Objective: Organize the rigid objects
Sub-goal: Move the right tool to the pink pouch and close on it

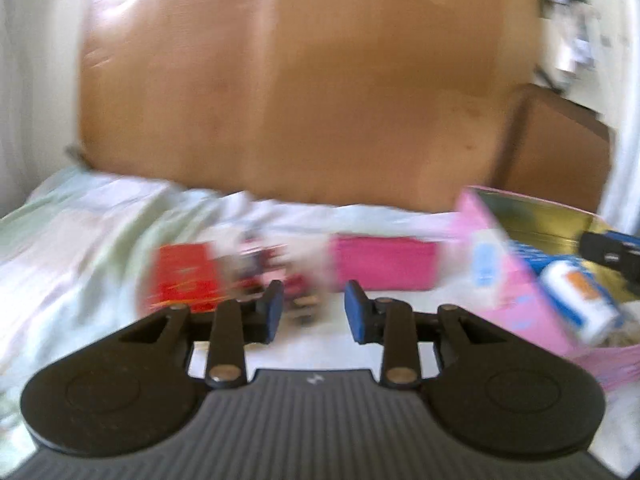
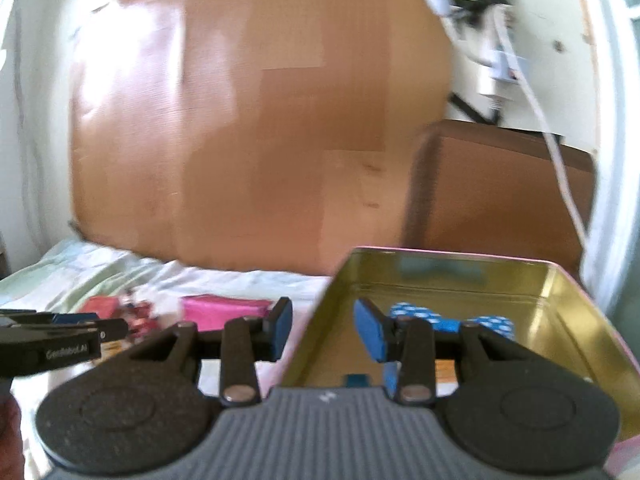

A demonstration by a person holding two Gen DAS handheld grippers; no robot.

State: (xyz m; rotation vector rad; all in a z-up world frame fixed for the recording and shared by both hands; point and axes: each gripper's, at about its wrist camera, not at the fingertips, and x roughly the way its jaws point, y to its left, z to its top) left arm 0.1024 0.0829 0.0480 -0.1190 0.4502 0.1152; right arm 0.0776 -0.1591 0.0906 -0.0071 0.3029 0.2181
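Both left tongs [image 1: 314,312] and right tongs [image 2: 322,330] gape empty; at 12 o'clock the stiff, light pink rectangular box [image 1: 384,262] suits gripping across its short sides.

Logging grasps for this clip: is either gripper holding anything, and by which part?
Nothing is held. The left gripper and right gripper are both open with bare pads.

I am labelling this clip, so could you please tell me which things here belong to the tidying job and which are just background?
Job:
pink tin
blue spotted item inside it
red packet
magenta box
left gripper, open
right gripper, open

Background:
cardboard sheet
bedsheet
white cable
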